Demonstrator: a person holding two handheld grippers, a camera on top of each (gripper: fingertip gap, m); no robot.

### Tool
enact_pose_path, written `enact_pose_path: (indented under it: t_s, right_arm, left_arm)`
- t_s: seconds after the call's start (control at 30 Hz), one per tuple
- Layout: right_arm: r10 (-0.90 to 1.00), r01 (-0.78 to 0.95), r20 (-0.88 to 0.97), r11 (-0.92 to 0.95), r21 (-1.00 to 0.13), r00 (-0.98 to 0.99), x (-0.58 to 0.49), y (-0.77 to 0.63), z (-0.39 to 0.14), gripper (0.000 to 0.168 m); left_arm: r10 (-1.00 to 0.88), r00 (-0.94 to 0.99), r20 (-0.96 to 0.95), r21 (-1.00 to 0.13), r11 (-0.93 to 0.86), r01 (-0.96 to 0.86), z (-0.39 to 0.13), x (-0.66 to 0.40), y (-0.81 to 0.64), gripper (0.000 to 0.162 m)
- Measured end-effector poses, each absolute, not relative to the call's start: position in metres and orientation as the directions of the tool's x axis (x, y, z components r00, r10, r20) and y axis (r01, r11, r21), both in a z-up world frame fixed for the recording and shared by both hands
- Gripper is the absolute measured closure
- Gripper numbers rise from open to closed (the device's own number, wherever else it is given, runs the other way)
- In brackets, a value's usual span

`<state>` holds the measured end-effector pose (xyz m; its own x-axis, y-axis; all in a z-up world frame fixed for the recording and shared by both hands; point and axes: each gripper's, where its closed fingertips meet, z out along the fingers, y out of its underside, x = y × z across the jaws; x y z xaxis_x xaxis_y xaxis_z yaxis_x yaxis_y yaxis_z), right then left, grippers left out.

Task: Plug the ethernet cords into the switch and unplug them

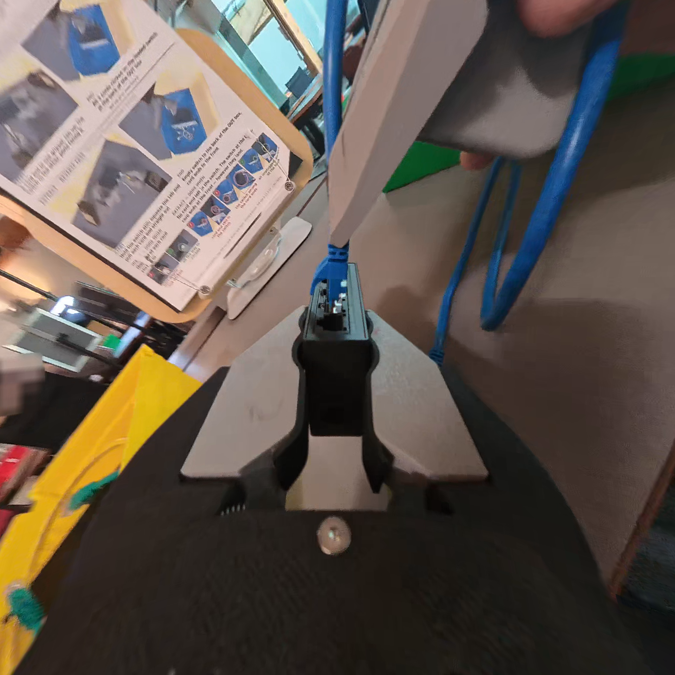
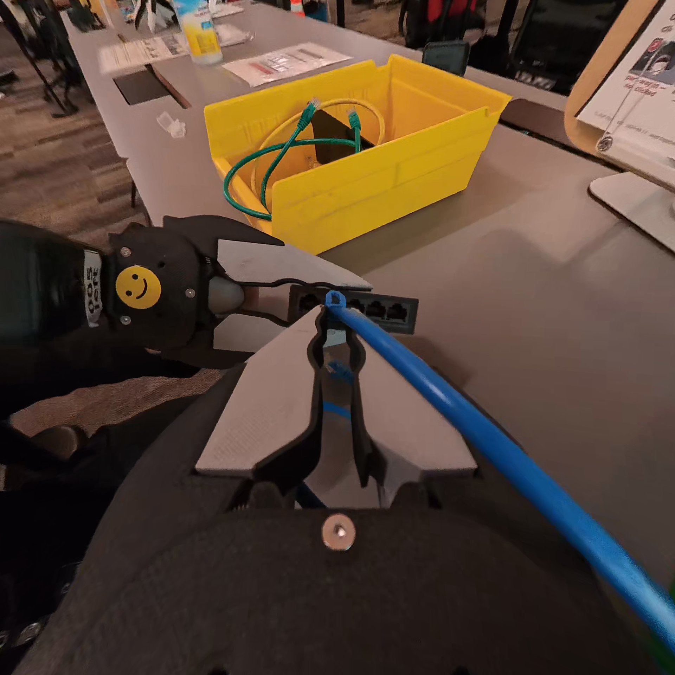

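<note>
One black switch [image 2: 380,310] sits clamped in the left gripper [image 1: 334,321]; the right gripper [image 2: 336,328] pinches one blue ethernet cord [image 2: 475,431] at its ports; two cords, green [image 2: 255,164] and yellow [image 2: 376,117], lie in one yellow bin [image 2: 383,175].

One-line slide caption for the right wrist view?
Right tongs press the blue cord plug at the switch that the left tongs grip.

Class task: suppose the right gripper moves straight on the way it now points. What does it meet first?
Probably the black switch: the right gripper, shut on the blue cord's plug, points at its port face, with the plug at a port. Depth is unclear.
</note>
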<state>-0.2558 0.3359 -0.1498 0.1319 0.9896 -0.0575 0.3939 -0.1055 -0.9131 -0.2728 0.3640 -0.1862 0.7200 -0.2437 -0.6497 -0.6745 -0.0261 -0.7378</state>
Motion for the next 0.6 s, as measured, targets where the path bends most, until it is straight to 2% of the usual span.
enact_pose_path:
  t_s: [0.13,0.2,0.3,0.37,0.43,0.47,0.6]
  right_arm:
    - [0.992,0.330,-0.042,-0.078,-0.941,0.115,-0.243,0.330,-0.159,0.161]
    - [0.995,0.261,-0.072,-0.087,-0.962,0.068,-0.237,0.326,-0.160,0.161]
    - [0.980,0.135,-0.199,-0.197,-0.971,0.000,-0.230,0.325,-0.156,0.160]
    - [0.971,0.160,-0.239,-0.235,-0.959,-0.006,-0.231,0.326,-0.168,0.159]
    - [0.975,0.221,-0.220,-0.217,-0.951,0.011,-0.235,0.326,-0.182,0.156]
    - [0.981,0.231,-0.196,-0.192,-0.954,0.006,-0.236,0.325,-0.182,0.166]
    - [0.996,0.227,-0.081,-0.085,-0.970,0.024,-0.241,0.323,-0.179,0.165]
  left_arm:
    - [-0.190,0.572,-0.798,-0.585,0.021,-0.811,-0.188,-0.267,0.362,0.136]
    - [-0.182,0.530,-0.828,-0.547,0.057,-0.835,-0.187,-0.261,0.359,0.136]
    - [-0.195,0.528,-0.827,-0.552,0.096,-0.829,-0.185,-0.251,0.356,0.136]
    - [-0.194,0.502,-0.843,-0.524,0.082,-0.848,-0.189,-0.251,0.358,0.136]
    - [-0.190,0.471,-0.861,-0.491,0.069,-0.869,-0.193,-0.251,0.360,0.137]
    - [-0.191,0.464,-0.865,-0.484,0.076,-0.872,-0.194,-0.250,0.360,0.137]
    - [-0.193,0.508,-0.840,-0.526,0.052,-0.849,-0.192,-0.256,0.362,0.136]
